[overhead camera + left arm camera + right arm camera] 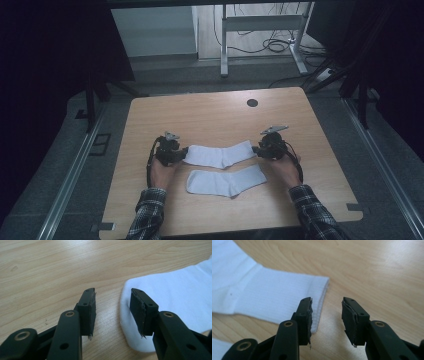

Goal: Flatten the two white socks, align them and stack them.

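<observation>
We are holding the left gripper [112, 307] with jaws apart astride the far sock's [220, 154] rounded toe, and the right gripper [325, 315] with jaws apart at its ribbed cuff. The sock's long axis is running left to right between both grippers. A near sock [226, 181] is lying just beside it on the wooden surface [210, 112], obstructing nothing.

I'm at a light wooden desk [210, 117] with a round black hole [252, 103] near its far edge. Grey carpet [350, 135] surrounds it, with metal rails [70, 175] along both sides. Beyond the far edge stand a white table frame [260, 30] and tangled black cables [275, 46]. Both flanks are dark.
</observation>
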A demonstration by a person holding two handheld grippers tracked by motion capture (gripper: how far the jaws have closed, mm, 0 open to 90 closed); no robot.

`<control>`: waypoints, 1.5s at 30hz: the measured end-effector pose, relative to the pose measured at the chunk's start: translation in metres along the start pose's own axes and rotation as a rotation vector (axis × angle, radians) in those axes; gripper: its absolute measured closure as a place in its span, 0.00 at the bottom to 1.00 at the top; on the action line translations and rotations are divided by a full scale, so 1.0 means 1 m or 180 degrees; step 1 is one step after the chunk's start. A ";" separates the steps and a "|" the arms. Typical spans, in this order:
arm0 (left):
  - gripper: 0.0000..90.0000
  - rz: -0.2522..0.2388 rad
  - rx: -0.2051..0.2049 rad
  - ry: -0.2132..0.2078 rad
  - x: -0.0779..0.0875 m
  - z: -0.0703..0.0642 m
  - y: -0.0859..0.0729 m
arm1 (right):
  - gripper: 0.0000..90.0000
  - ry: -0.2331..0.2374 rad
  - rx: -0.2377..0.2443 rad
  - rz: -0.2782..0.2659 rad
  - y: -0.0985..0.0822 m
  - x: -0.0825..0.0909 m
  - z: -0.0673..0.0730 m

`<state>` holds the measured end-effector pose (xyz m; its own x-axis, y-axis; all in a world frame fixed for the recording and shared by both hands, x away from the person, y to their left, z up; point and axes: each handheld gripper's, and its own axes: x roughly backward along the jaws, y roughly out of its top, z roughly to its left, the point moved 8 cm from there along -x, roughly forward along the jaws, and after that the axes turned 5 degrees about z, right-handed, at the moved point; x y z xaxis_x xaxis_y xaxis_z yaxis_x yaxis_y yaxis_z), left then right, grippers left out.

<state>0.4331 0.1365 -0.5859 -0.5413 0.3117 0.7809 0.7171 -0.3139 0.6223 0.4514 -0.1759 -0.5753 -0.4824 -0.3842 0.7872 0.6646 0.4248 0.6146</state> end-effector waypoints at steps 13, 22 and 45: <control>0.76 0.0014 0.0015 -0.0164 -0.007 -0.004 -0.008 | 0.84 0.0208 -0.0086 0.0088 0.001 -0.017 0.009; 0.95 -0.0037 0.0015 -0.0282 0.001 -0.010 -0.004 | 0.95 0.0169 -0.0008 0.0070 0.004 -0.007 0.013; 0.94 -0.0257 -0.0459 -0.0487 0.088 -0.052 -0.009 | 0.95 0.0402 0.0251 -0.0215 -0.004 0.078 0.035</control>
<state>0.3563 0.1201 -0.5198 -0.5137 0.4699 0.7178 0.5980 -0.4038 0.6924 0.3909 -0.1784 -0.5143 -0.4455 -0.5119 0.7345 0.5840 0.4557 0.6718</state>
